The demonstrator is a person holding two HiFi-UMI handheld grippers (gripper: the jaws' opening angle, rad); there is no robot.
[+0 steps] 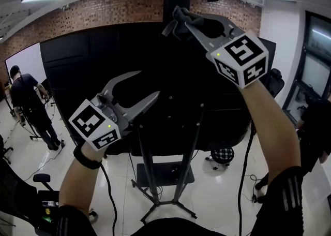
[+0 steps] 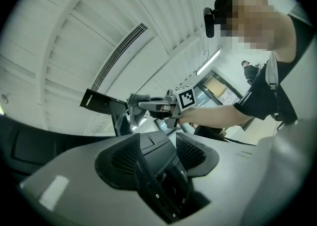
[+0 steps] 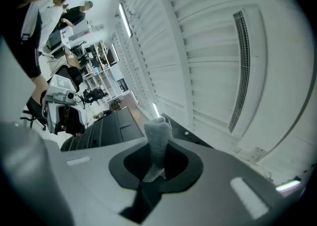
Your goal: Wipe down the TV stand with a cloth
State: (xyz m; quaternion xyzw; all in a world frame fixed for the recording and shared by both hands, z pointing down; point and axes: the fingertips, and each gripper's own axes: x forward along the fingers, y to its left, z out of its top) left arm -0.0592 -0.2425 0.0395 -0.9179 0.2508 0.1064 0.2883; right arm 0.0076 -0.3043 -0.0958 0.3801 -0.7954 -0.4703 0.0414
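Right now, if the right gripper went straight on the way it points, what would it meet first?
The right gripper leads with its cloth; just past the tip sits the black top edge of the TV stand, likely the first contact. Beyond is only ceiling. Depth is uncertain.

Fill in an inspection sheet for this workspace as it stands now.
Surface: upright black panel on a metal stand, over a white floor.
Job's things: grey cloth, held up near the panel's top.
Clutter: nothing seen.
Grippers: left gripper open, empty; right gripper shut on the cloth.
Cables: black cable hangs to the floor beside the stand.
Surroundings: brick wall, person standing at left.
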